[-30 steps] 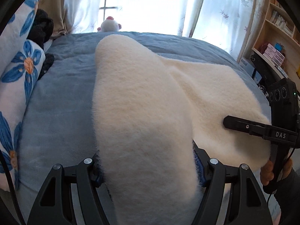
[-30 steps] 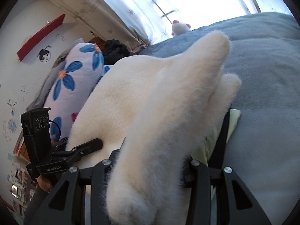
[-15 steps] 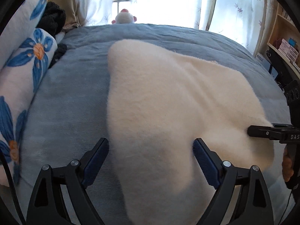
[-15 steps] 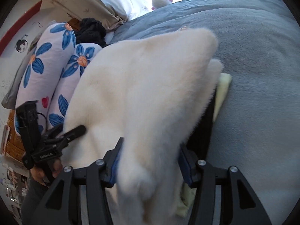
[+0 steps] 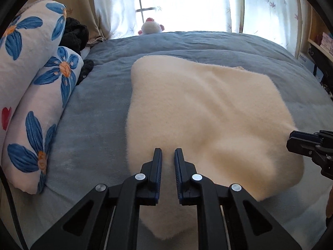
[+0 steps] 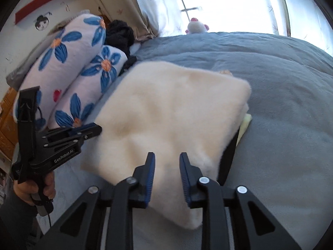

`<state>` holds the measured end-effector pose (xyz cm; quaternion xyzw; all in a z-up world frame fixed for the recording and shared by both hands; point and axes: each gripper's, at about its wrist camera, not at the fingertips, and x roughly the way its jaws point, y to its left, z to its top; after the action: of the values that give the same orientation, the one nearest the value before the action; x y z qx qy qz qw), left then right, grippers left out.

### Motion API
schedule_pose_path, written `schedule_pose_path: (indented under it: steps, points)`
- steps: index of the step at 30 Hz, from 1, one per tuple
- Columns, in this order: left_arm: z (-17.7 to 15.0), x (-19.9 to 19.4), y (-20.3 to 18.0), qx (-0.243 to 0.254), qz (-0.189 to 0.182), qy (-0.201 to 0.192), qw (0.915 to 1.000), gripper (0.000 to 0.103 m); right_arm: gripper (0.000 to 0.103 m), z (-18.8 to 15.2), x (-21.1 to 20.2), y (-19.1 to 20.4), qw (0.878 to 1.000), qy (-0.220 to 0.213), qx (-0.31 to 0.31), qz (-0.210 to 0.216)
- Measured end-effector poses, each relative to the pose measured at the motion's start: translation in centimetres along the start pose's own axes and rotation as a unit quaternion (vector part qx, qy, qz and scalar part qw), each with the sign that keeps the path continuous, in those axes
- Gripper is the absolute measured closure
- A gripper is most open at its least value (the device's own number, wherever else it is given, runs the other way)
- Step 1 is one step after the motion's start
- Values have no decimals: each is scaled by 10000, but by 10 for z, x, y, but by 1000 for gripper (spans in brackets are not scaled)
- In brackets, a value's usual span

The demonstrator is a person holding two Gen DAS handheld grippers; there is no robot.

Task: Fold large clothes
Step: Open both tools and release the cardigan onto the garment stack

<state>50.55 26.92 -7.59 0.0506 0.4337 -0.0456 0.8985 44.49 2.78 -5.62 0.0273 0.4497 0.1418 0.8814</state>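
A cream fleece garment (image 5: 204, 120) lies folded flat on the blue bed cover (image 5: 97, 112); it also shows in the right wrist view (image 6: 170, 112). A black and pale yellow layer (image 6: 243, 129) peeks out under its right edge. My left gripper (image 5: 168, 156) hovers over the garment's near left part, jaws nearly together and empty. My right gripper (image 6: 167, 160) hovers over the near right part, jaws a little apart and empty. Each gripper shows in the other's view: the right one (image 5: 308, 145) beside the garment's right edge, the left one (image 6: 62, 137) at its left edge.
Two flowered bolster pillows (image 5: 37, 95) lie along the bed's left side, with dark clothes (image 5: 75, 35) behind them. A plush toy (image 5: 150, 26) sits at the far edge below the curtained window. Shelves (image 5: 320, 39) stand at the right.
Both grippers let go of the cream garment and pulled back. The raised folds dropped and the garment now lies flat. The left jaws opened wide, then narrowed.
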Motion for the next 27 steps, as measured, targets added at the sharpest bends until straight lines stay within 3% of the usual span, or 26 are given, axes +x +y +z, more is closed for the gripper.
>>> schedule_pose_path:
  steps: [2,5,10,11,13,15,19,20,22,24,27]
  points:
    - [-3,6,3,-47,71,100,9999,92,103,-7,7,-7,9994,74,-11,-329]
    - [-9,13,6,-139,60,286,9995,91,103,-14,13,-22,9995,175,164,-228]
    - [-11,6,0,-202,184,240,9993,89,103,-16,2,-18,9994,220,159,-230]
    - [-11,3,-1,-255,161,251,9992,86,101,-17,-2,-18,9993,259,151,-202]
    - [-13,-5,-3,-368,110,302,9988,63,100,-18,-13,-17,9991,346,179,-143]
    - [-16,-21,-6,-469,79,228,9986,50,100,-21,-31,-16,9990,377,215,-58]
    - [-19,-64,-16,-533,-76,74,9985,46,100,-26,-77,-14,9992,325,219,-78]
    - [-19,-79,-20,-527,-94,24,9986,43,98,-28,-87,-14,9992,303,239,-73]
    - [-21,-108,-28,-486,-123,-111,9987,26,89,-32,-119,-14,9992,229,322,-33]
    - [-23,-139,-38,-410,-126,-255,9988,20,69,-36,-147,-10,9993,146,313,-169]
    - [-27,-183,-55,-297,-225,-307,9988,20,65,-46,-192,-4,9988,35,198,-451]
